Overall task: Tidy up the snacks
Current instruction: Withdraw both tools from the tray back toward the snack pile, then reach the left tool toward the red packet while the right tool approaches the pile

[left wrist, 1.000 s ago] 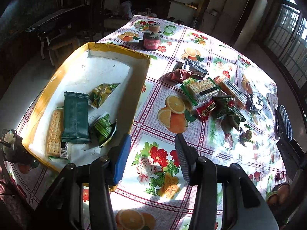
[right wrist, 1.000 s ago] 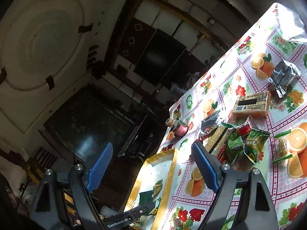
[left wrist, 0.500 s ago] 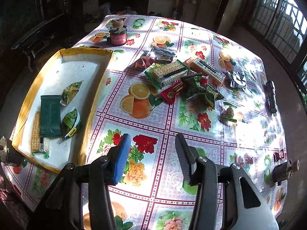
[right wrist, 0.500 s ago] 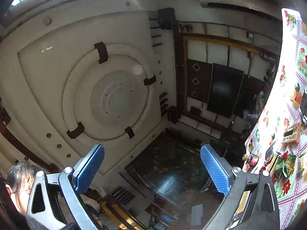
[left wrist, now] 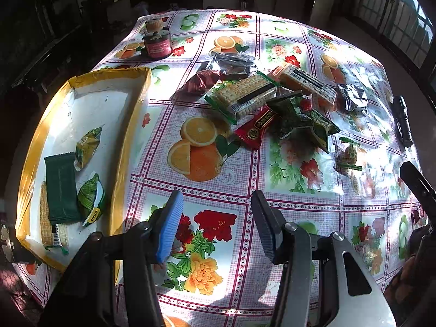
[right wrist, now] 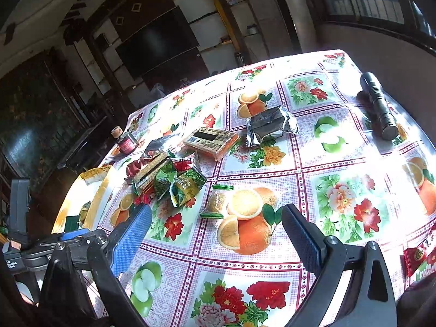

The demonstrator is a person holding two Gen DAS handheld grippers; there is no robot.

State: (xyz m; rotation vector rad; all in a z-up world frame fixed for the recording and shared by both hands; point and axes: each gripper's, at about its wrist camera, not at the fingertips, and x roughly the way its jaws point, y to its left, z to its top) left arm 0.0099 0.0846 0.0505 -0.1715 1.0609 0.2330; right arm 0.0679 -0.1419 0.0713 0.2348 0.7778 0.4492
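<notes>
Flashlight (right wrist: 378, 106) lengthwise toward table's (right wrist: 340, 141) far edge

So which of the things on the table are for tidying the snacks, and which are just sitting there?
For the job:
yellow-edged tray
cracker packet
red snack packet
green snack bags
silver foil packet
both grippers, left gripper and right gripper, open and empty

Just lying about:
black flashlight
small pink-labelled jar

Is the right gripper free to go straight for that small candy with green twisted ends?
Probably yes. The right gripper is open and empty, and the candy lies alone on the tablecloth just ahead of it, apart from the snack pile.
</notes>
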